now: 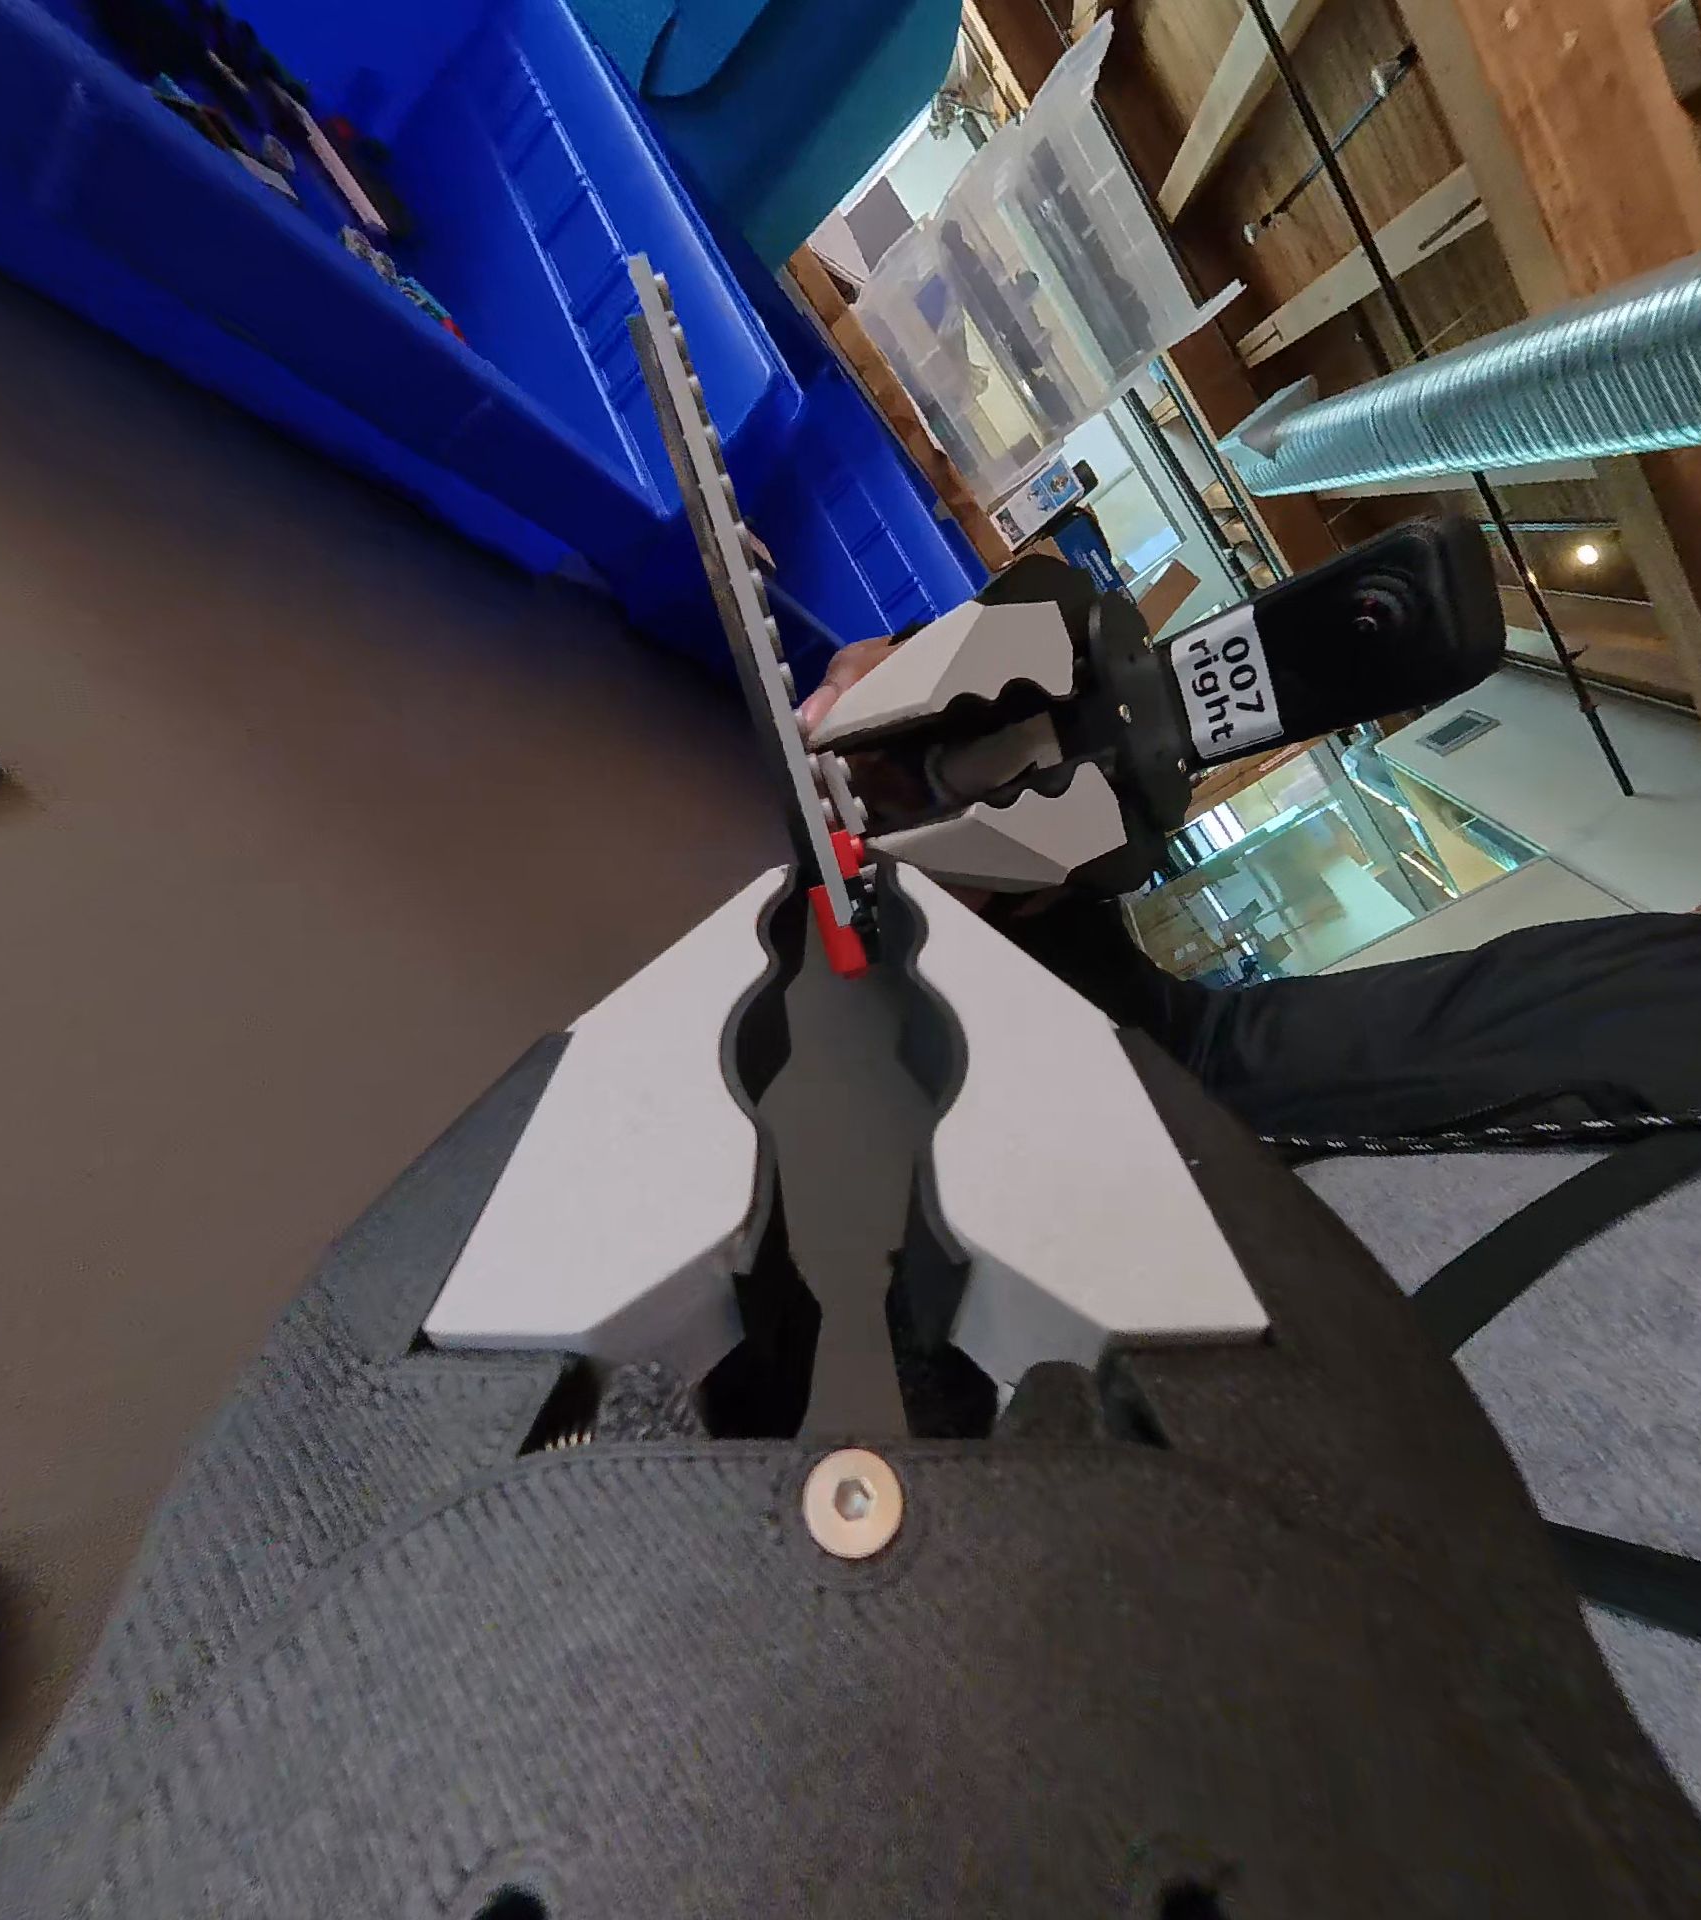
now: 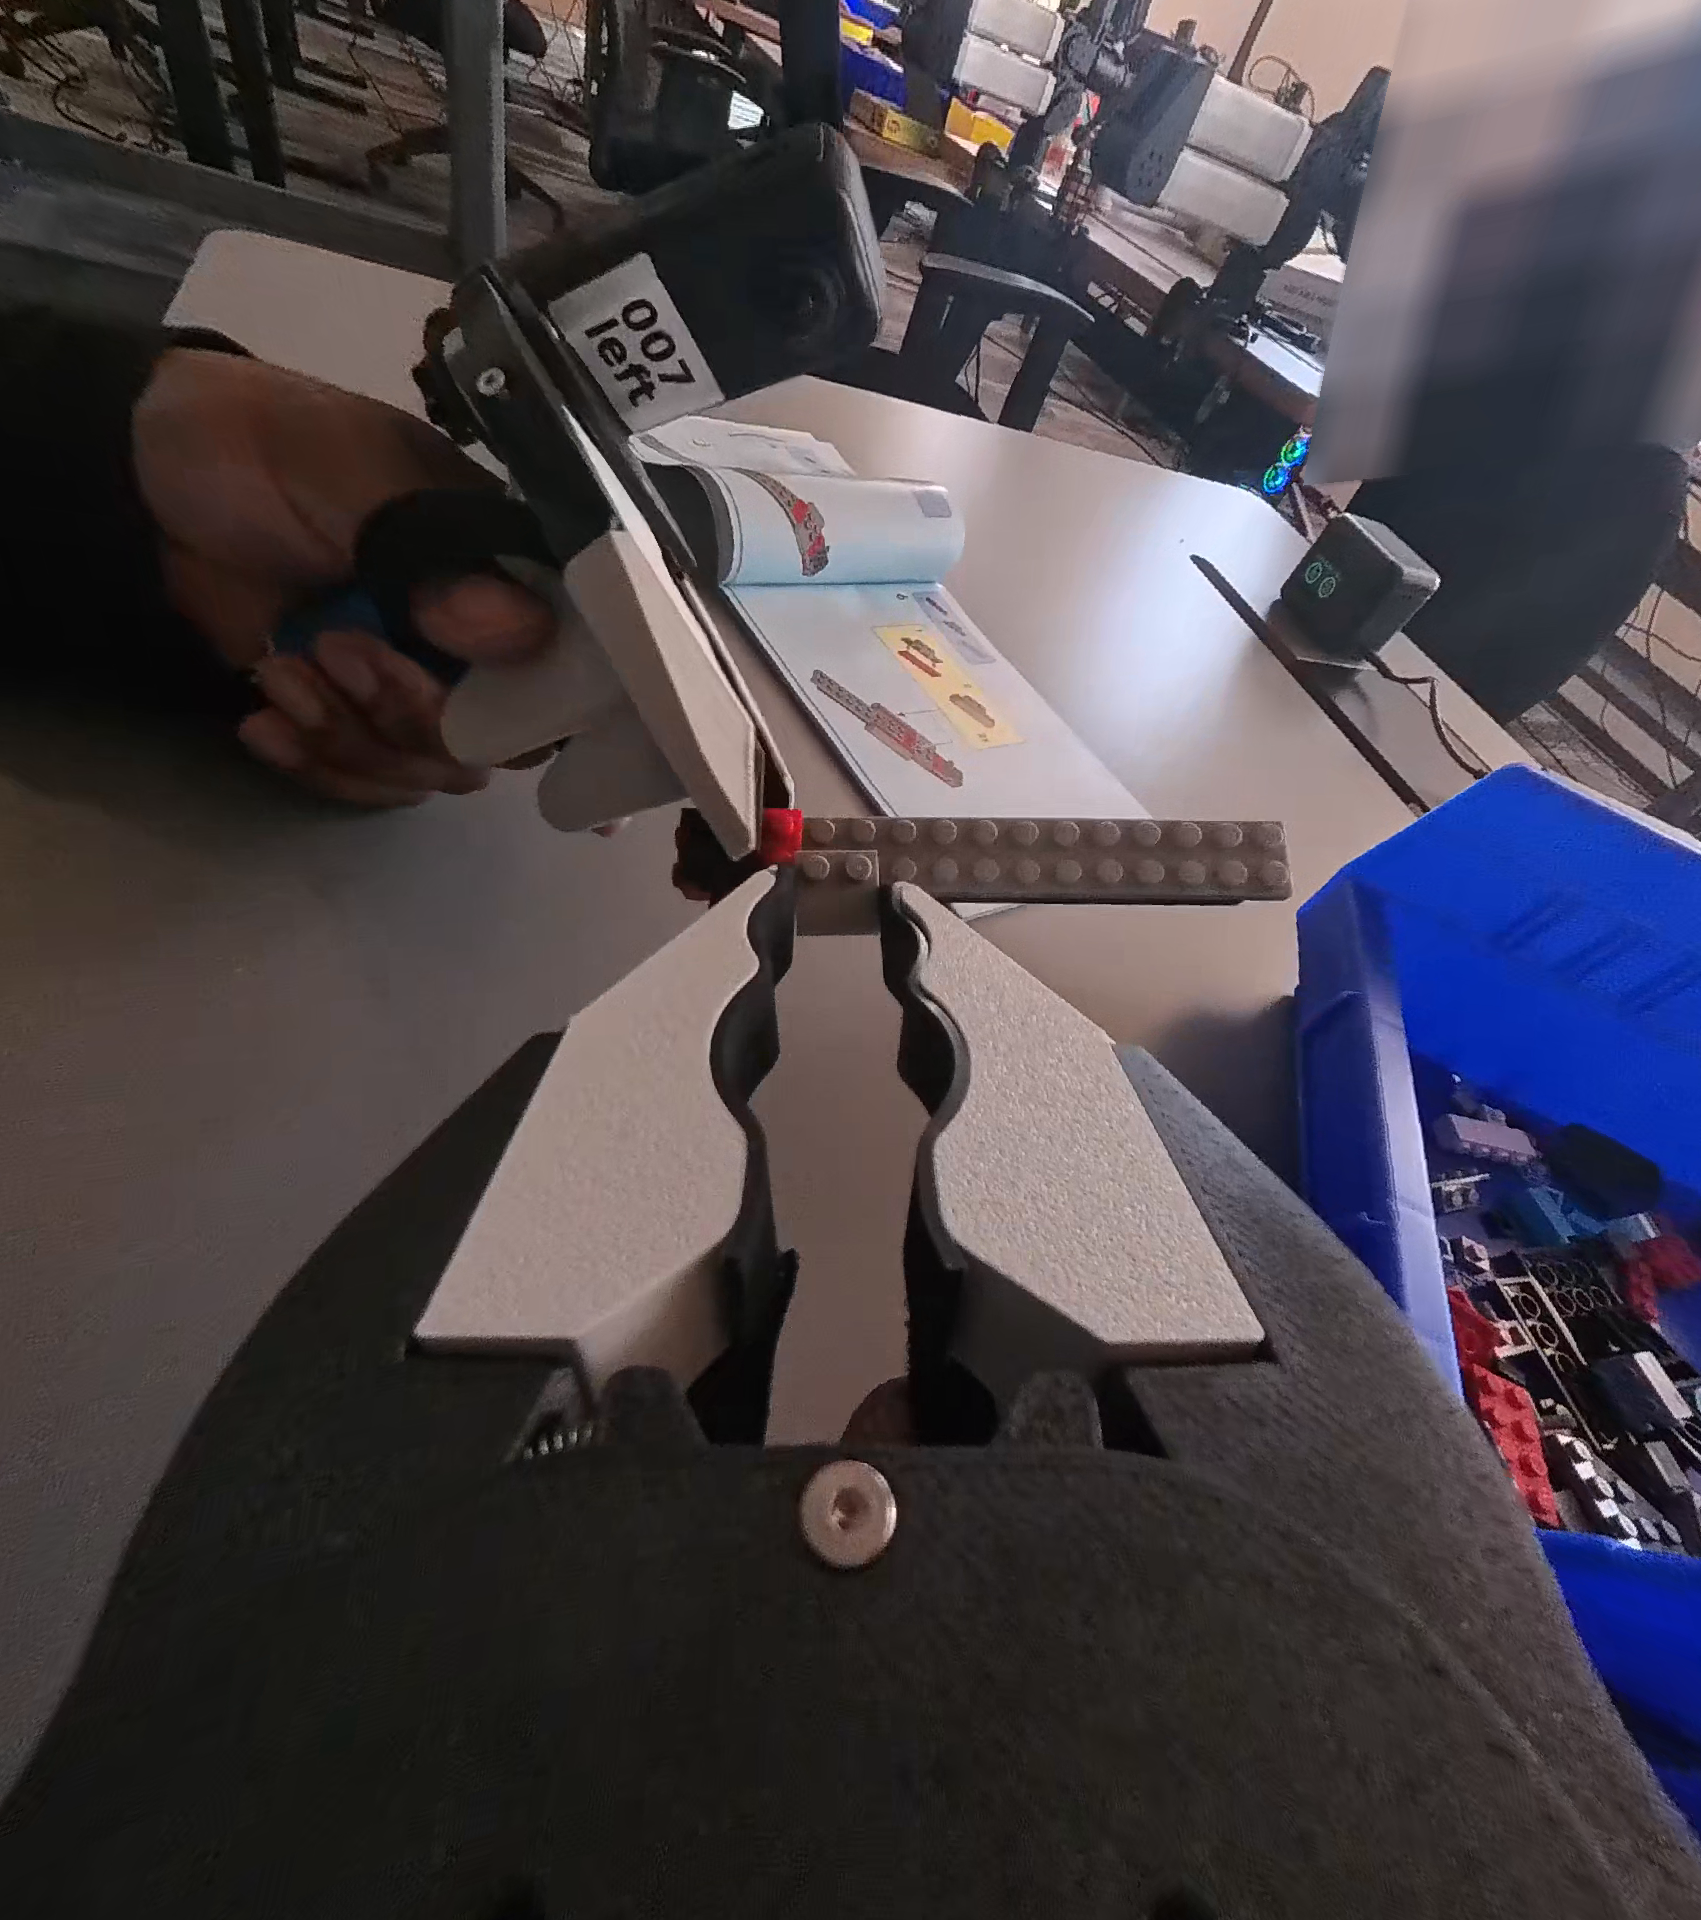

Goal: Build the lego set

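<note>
Right wrist view: both my hand-held grippers meet at the grey plate (image 2: 1033, 860).
My left hand-held gripper (image 1: 841, 914) pinches its red end (image 2: 781, 834); my right hand-held gripper (image 2: 833, 906) pinches a small grey plate (image 2: 835, 896) beside that.

**Hidden, cropped, blurred bits**

Left gripper (image 2: 721, 831) tips cover the red brick (image 2: 781, 834) end of the long grey plate (image 2: 1033, 857); the black piece behind can't be identified. Small grey plate (image 2: 835, 894) partly hidden between right gripper (image 2: 830, 914) fingers. Blue bin (image 2: 1448, 935) cut off at right edge, its loose pieces too small to sort. Mosaic patch upper right. Instruction booklet (image 2: 929, 665) partly covered.
</note>
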Tool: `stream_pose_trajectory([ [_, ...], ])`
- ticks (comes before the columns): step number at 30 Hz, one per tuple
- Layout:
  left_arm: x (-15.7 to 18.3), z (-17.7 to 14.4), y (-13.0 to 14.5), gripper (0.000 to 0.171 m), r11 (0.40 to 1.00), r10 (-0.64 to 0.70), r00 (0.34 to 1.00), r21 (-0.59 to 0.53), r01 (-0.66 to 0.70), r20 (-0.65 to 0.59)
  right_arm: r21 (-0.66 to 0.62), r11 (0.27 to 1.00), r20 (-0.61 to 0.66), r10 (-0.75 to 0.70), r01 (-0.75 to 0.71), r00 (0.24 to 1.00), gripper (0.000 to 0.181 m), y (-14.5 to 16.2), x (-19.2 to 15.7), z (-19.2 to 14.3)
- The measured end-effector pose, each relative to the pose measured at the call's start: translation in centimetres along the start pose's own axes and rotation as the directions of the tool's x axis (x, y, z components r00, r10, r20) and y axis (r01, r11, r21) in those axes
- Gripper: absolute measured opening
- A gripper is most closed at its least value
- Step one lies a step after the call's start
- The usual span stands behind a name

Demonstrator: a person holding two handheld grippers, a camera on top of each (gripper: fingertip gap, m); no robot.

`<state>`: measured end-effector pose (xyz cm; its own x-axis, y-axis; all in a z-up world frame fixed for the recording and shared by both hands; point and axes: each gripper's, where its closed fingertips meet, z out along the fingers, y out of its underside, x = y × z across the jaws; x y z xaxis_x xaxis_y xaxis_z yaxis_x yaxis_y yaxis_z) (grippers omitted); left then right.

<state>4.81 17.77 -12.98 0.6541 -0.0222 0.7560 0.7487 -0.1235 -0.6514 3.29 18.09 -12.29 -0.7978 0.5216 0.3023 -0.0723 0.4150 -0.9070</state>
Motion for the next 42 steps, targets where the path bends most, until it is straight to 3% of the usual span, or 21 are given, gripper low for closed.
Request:
stream_pose_trajectory([
  [12, 1.3, -0.2, -0.2, 0.015, 0.995, 0.096, 0.993, 0.015, -0.095, -0.063, 0.055, 0.998, 0.003, -0.018, 0.018, 1.0, 0.019, -1.1, -0.3, -0.5],
  [22, 3.7, -0.6, -0.6, 0.022, 0.999, 0.035, 0.964, 0.039, -0.026, -0.263, 0.111, 0.993, 0.009, 0.033, -0.033, 0.999, 0.019, -2.0, 0.1, -1.2],
  [29, 1.8, 0.0, 0.6, 0.02, 0.996, -0.08, 0.984, -0.052, 0.072, -0.162, 0.009, 0.995, 0.042, 0.103, -0.104, 0.994, 0.019, 0.5, 0.0, -0.5],
  [39, -0.7, -0.1, 3.0, 0.046, 0.962, -0.22, 0.975, -0.167, 0.217, -0.003, -0.176, 0.979, 0.125, 0.123, -0.1, 0.984, 0.019, 3.9, -2.1, 1.1],
  [42, -1.1, -0.1, 3.0, 0.046, 0.946, -0.278, 0.961, -0.176, 0.274, 0.001, -0.204, 0.973, 0.129, 0.133, -0.105, 0.983, 0.019, 4.3, -2.2, 1.2],
])
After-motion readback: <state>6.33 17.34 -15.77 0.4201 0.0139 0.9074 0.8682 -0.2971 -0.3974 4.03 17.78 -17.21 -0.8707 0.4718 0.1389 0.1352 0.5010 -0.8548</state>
